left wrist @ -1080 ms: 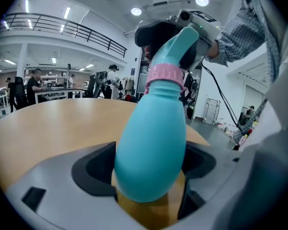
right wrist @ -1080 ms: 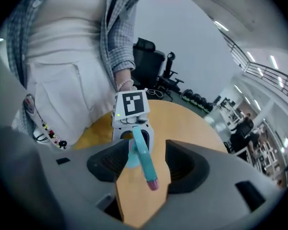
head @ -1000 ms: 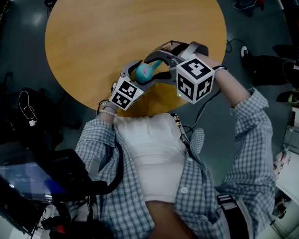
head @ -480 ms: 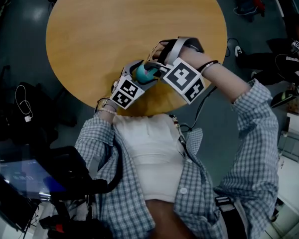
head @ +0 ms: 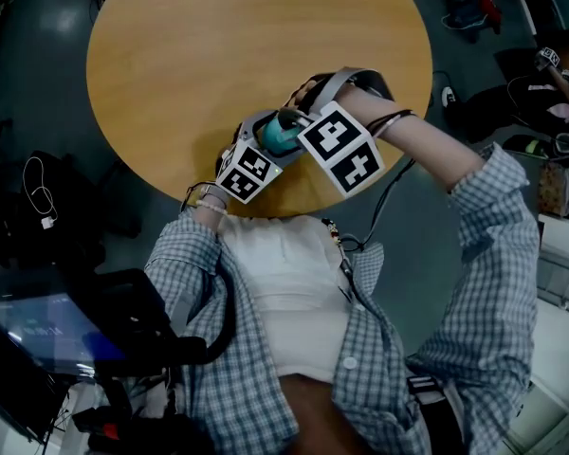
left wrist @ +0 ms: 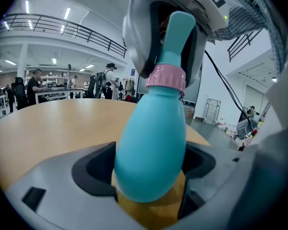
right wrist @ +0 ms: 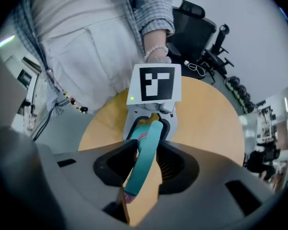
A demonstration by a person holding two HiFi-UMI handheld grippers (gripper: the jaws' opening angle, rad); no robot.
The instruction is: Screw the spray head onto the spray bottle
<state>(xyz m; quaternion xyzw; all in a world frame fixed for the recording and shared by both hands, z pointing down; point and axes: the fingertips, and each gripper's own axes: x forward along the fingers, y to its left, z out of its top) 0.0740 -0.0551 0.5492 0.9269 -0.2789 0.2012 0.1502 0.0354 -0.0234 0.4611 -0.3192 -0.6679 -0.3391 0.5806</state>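
Right gripper (right wrist: 145,169) was closing its jaws on the spray head (right wrist: 149,143) to twist it, while my left gripper (left wrist: 151,176) clamped the spray bottle (left wrist: 153,128) steady over the table (head: 190,55).

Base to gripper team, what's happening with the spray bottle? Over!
Left hand-held gripper shut on spray bottle. Right hand-held gripper closing on spray head, seated on bottle. Nothing blocking.
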